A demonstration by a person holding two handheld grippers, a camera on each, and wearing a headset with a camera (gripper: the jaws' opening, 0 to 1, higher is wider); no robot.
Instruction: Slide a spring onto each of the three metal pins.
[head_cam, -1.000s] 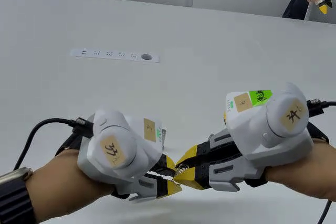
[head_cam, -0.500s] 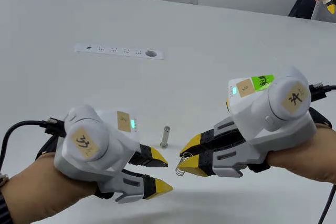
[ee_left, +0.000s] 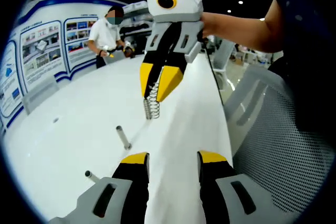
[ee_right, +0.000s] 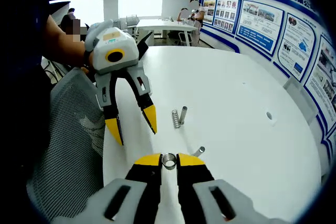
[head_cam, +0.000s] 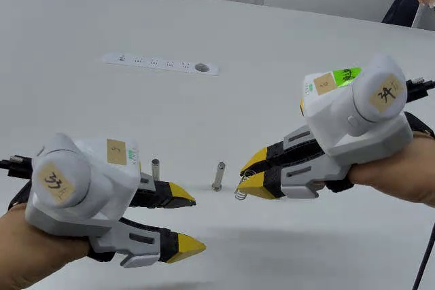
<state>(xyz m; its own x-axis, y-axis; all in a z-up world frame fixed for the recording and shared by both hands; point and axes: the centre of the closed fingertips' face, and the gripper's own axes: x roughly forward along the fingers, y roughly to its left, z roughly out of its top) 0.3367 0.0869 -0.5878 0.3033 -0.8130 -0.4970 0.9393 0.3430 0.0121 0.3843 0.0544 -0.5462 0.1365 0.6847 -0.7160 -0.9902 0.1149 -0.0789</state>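
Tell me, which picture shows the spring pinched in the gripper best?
The left gripper view. There the spring hangs side-on from the tips of the right gripper, so its coils and full length show. The right gripper view shows it end-on, as a small ring. In the head view it is tiny.

A short silver metal pin (head_cam: 218, 176) stands upright on the white desk (head_cam: 285, 59), close to its near edge. It sits in the narrow gap between the yellow-tipped right gripper (head_cam: 239, 177), clamped on a small wire spring (head_cam: 241, 193), and the yellow-tipped left gripper (head_cam: 200, 222), jaws spread, toward the near left corner. A second upright pin (head_cam: 155, 168) stands just beside the left gripper's upper jaw. A long white power strip (head_cam: 160, 64) lies flat toward the far edge; the broad surface between it and the pins lies open.
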